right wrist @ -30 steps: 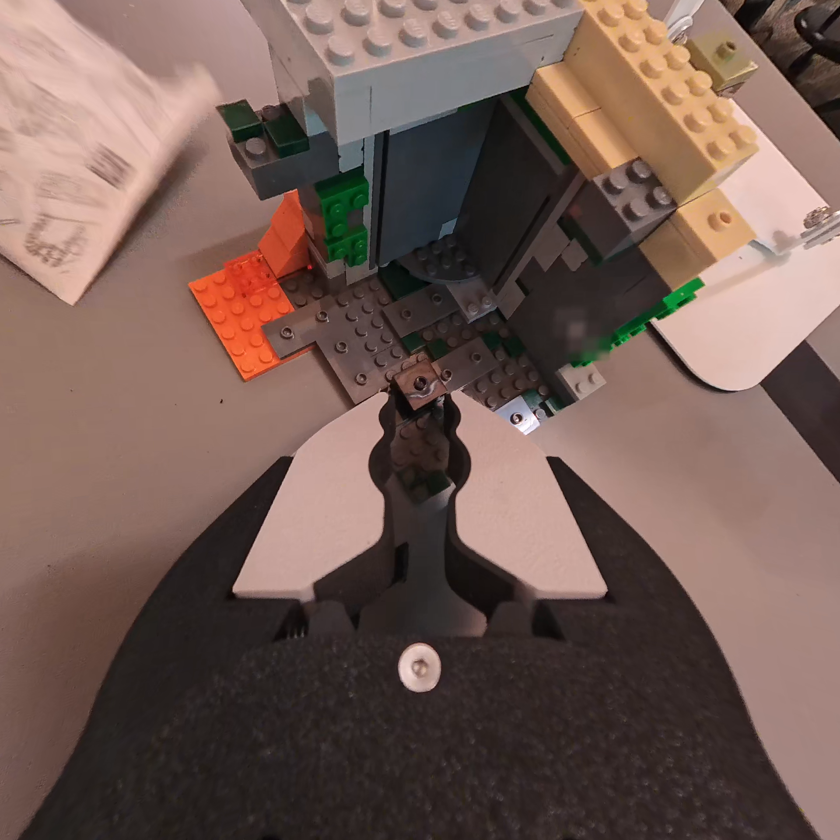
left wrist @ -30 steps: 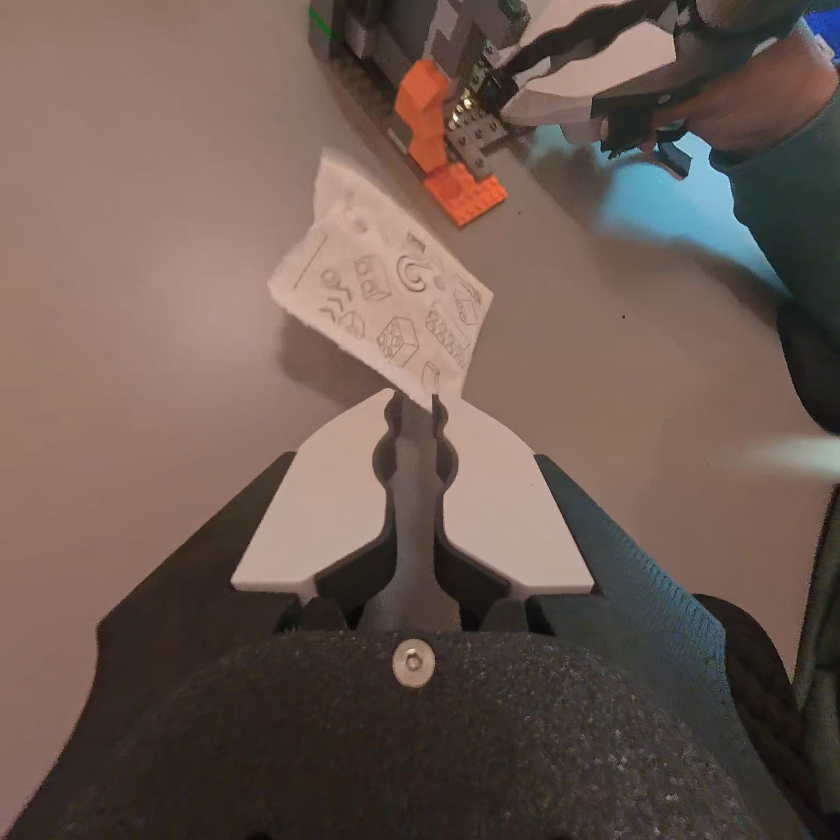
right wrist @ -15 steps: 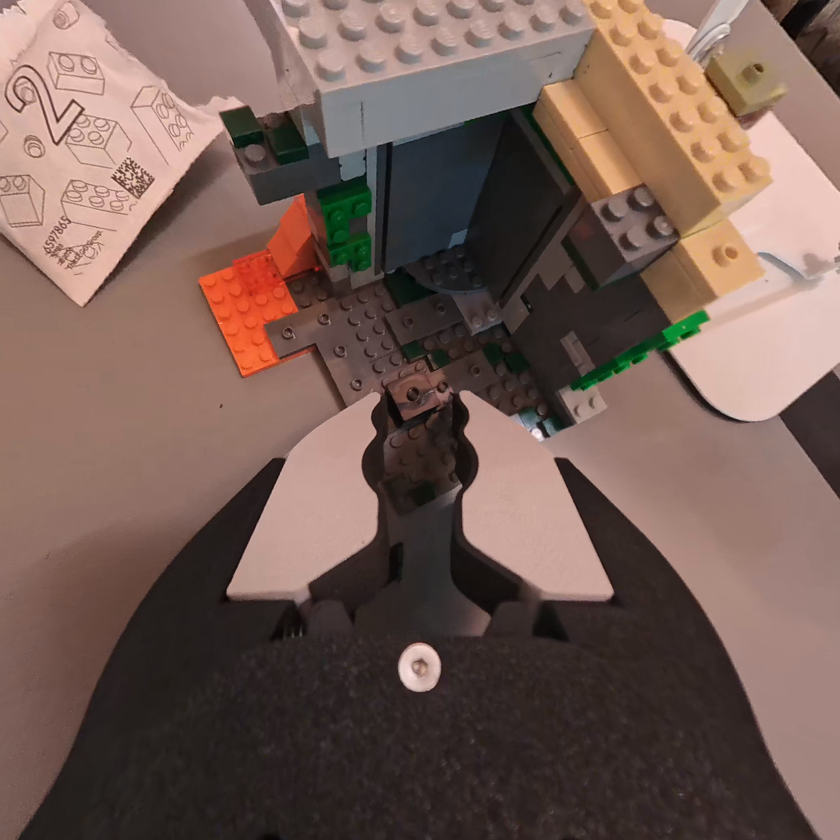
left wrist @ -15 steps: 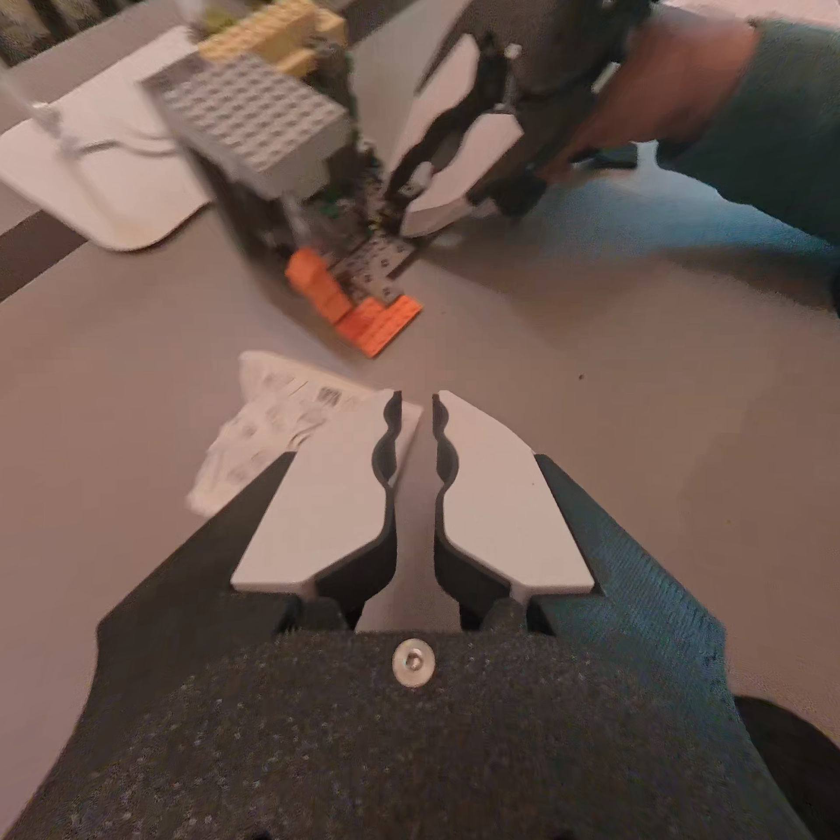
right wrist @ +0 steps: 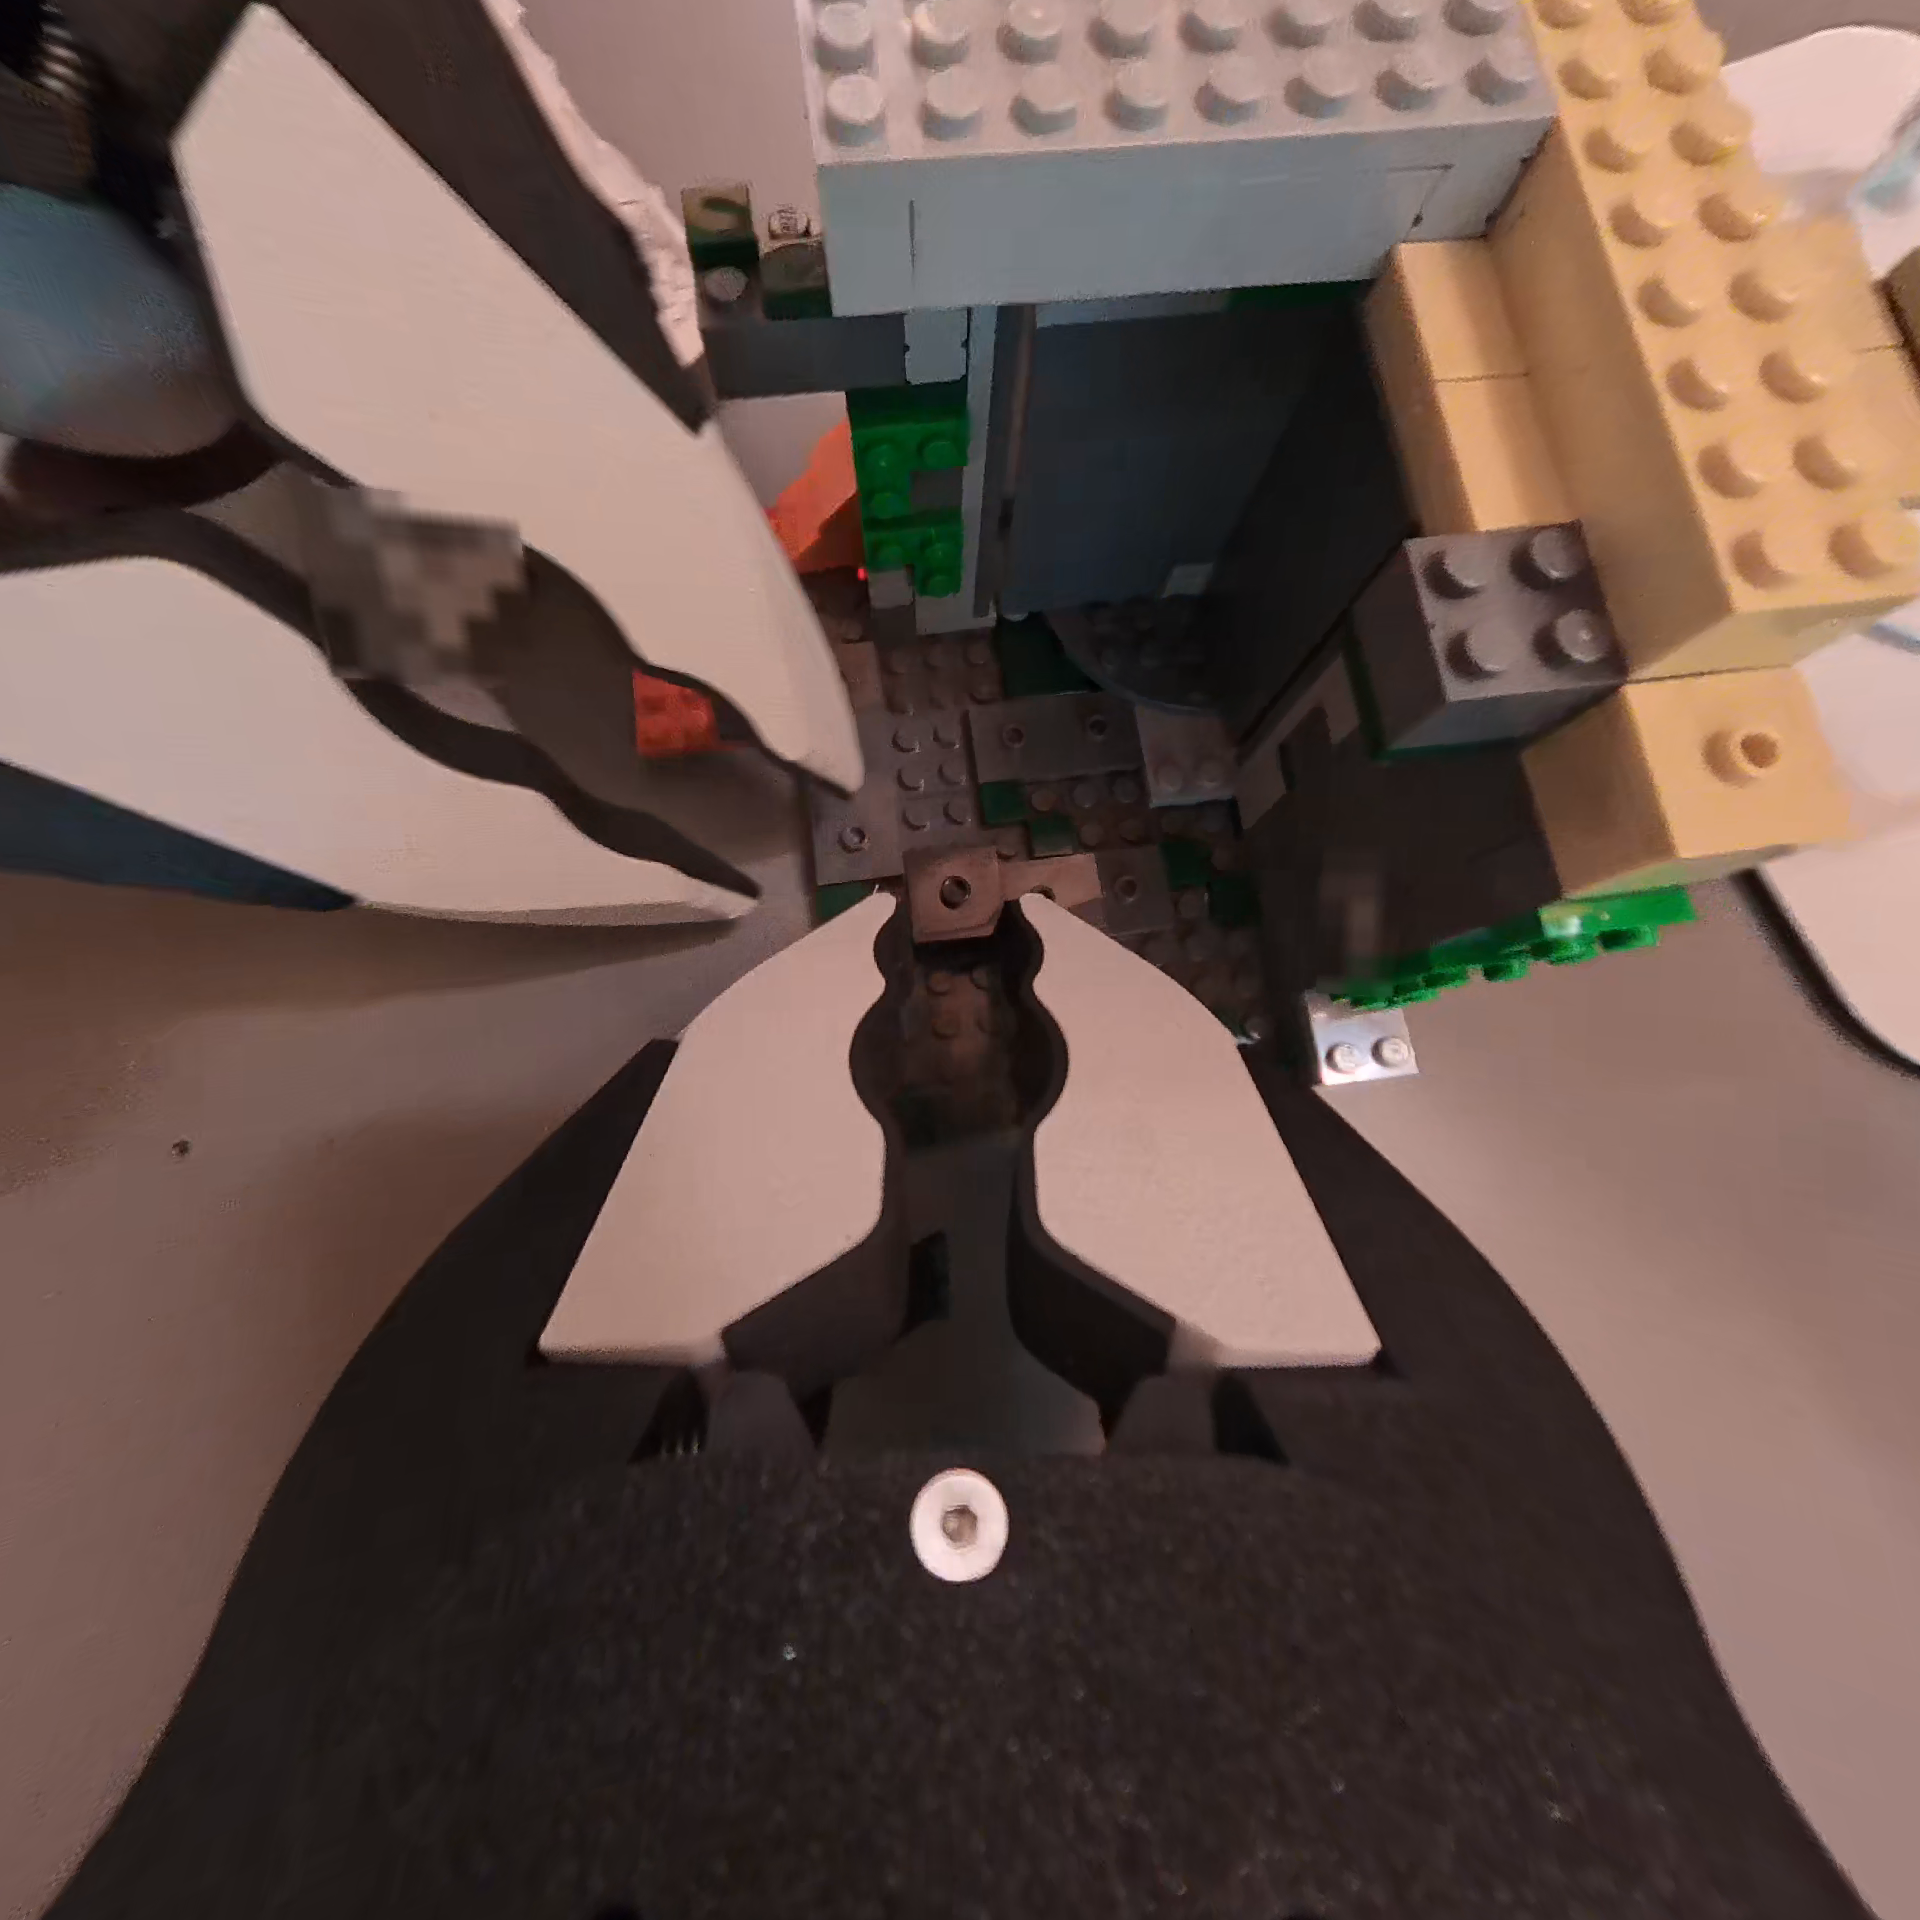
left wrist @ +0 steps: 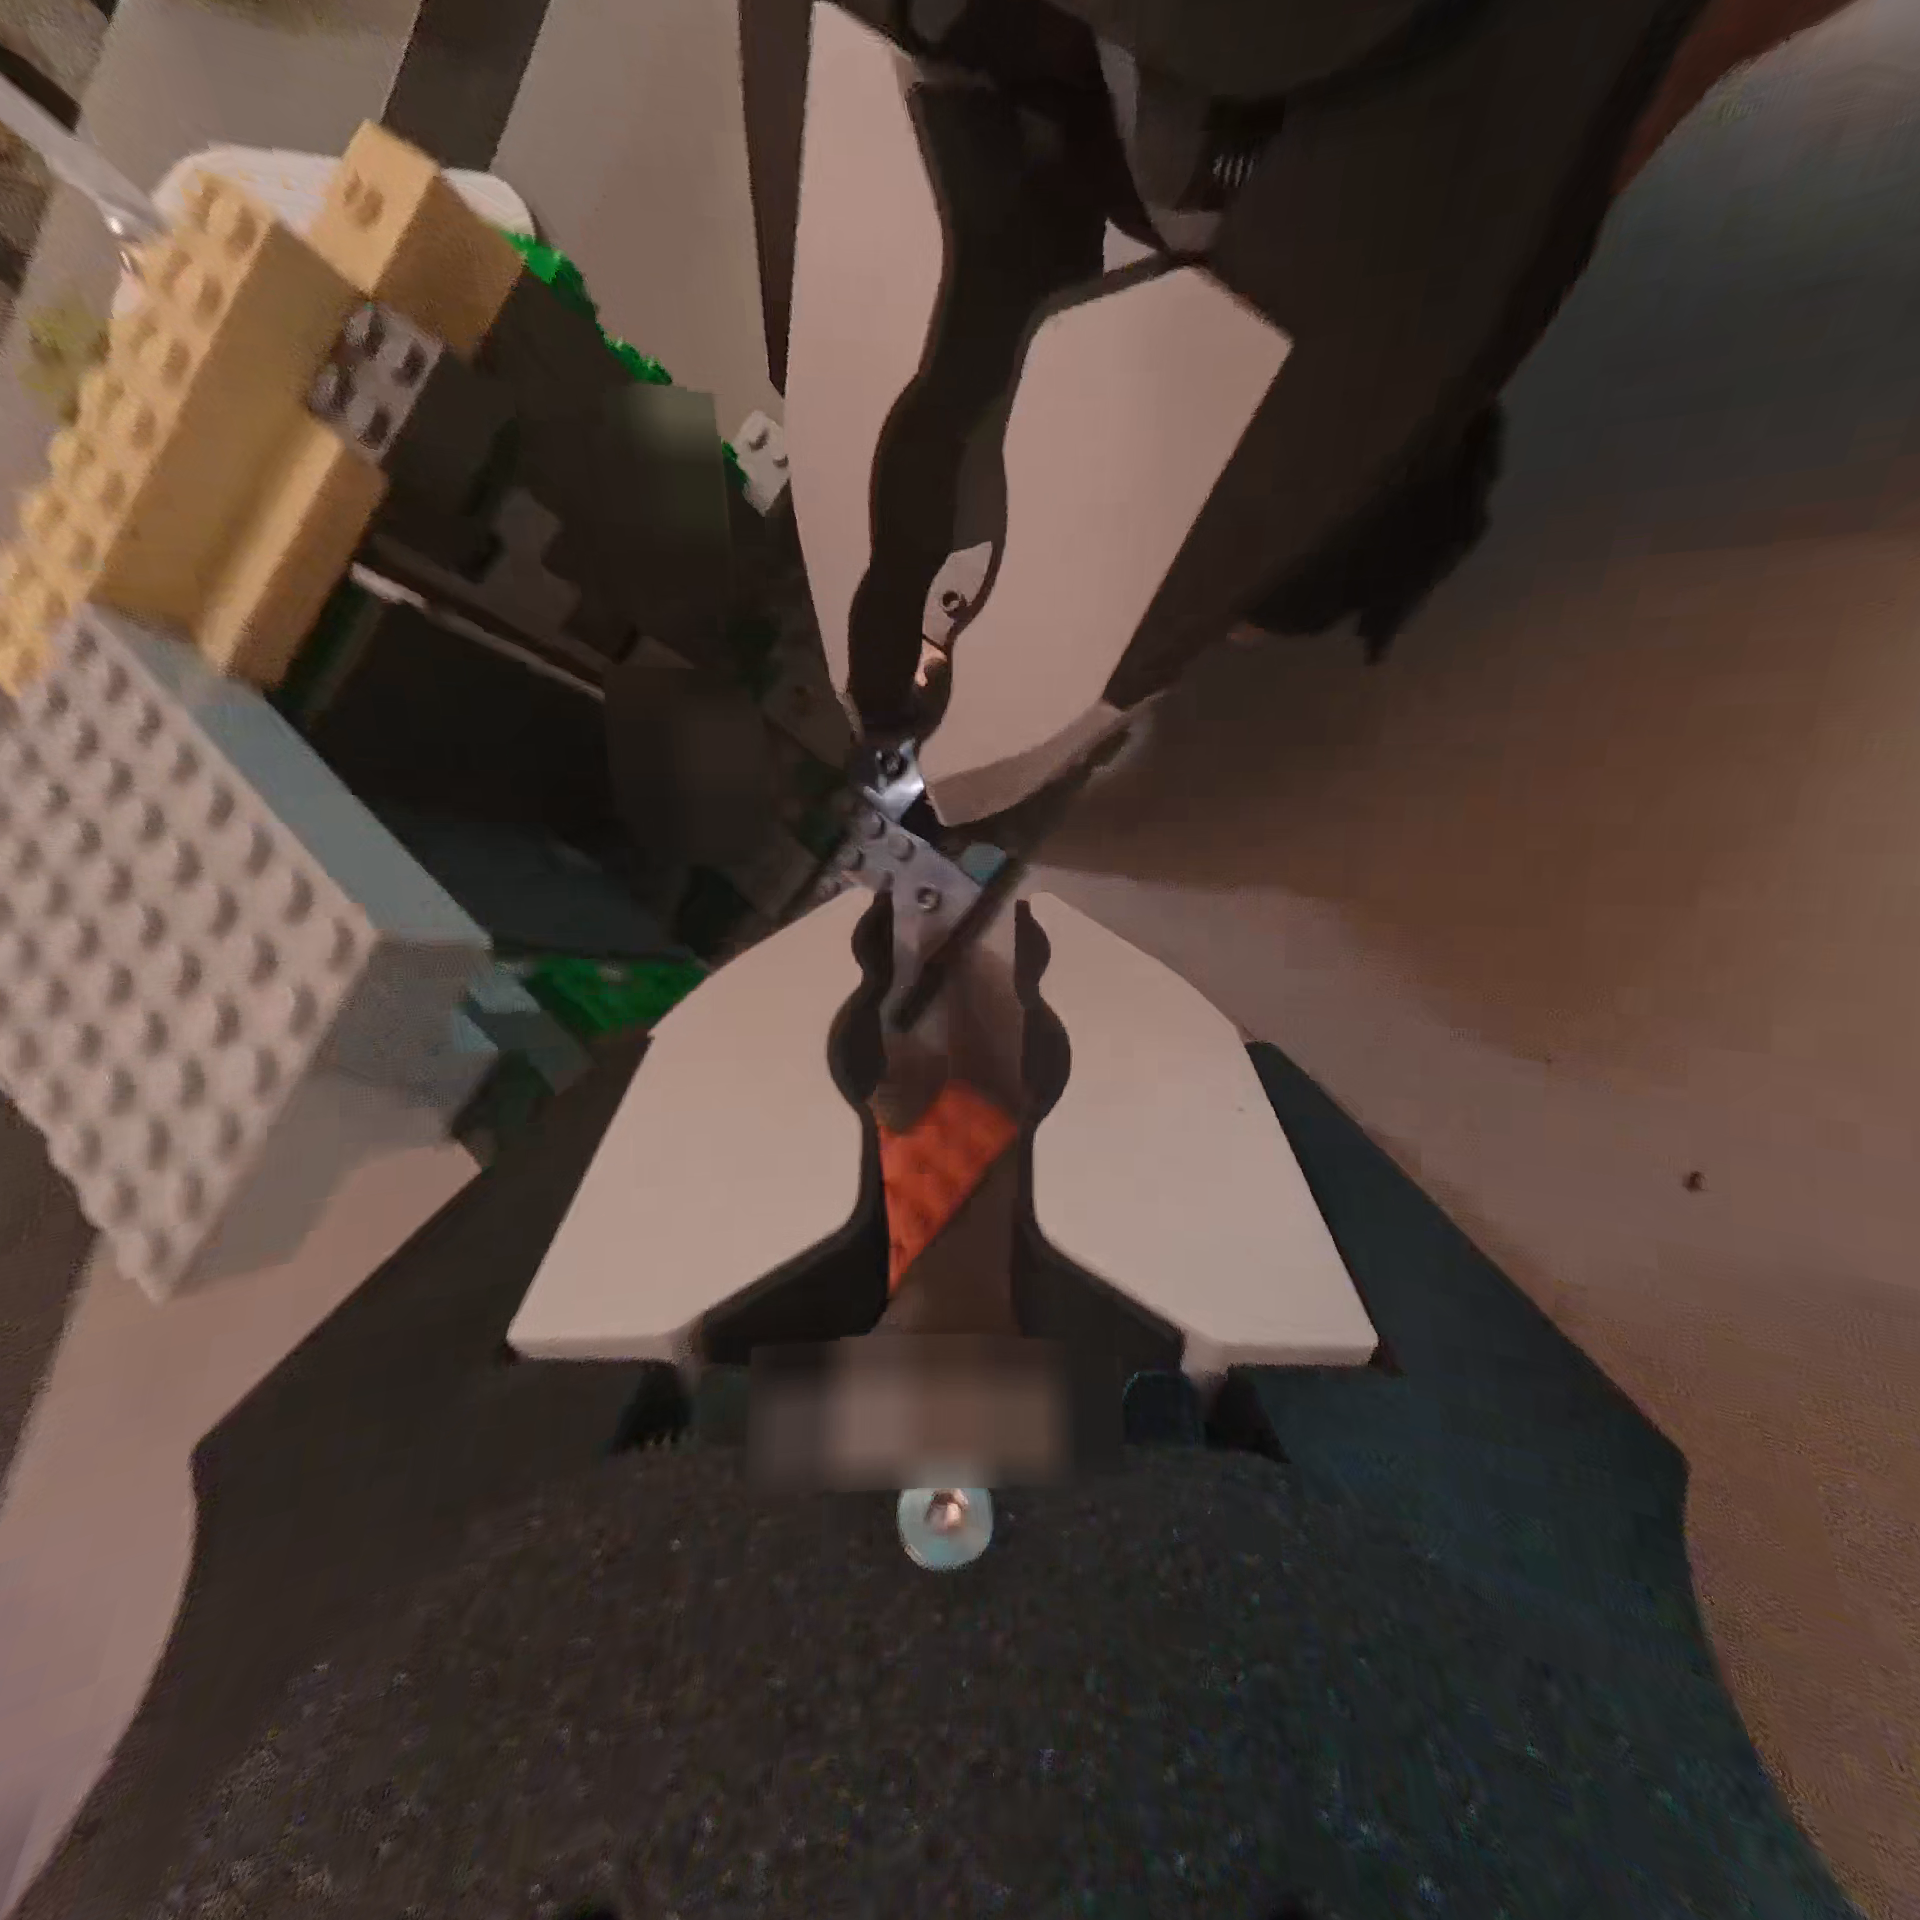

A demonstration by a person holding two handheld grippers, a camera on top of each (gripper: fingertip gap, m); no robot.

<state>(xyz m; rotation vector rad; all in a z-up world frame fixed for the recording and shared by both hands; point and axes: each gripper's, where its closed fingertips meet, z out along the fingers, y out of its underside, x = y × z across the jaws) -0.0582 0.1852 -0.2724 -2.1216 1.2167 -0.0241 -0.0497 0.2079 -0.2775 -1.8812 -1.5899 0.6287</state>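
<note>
The brick castle rises just behind the right gripper, clamped on a small dark square piece lying flat on its base. The left gripper, jaws apart around the base plate's corner, crowds in beside it.

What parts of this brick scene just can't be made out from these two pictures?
- Left wrist view: the light grey studded block and tan bricks are motion-blurred and cut off by the left edge.
- Left wrist view: the orange plate shows only between the left hand-held gripper fingers.
- Right wrist view: the white board is cut off at the right edge.
</note>
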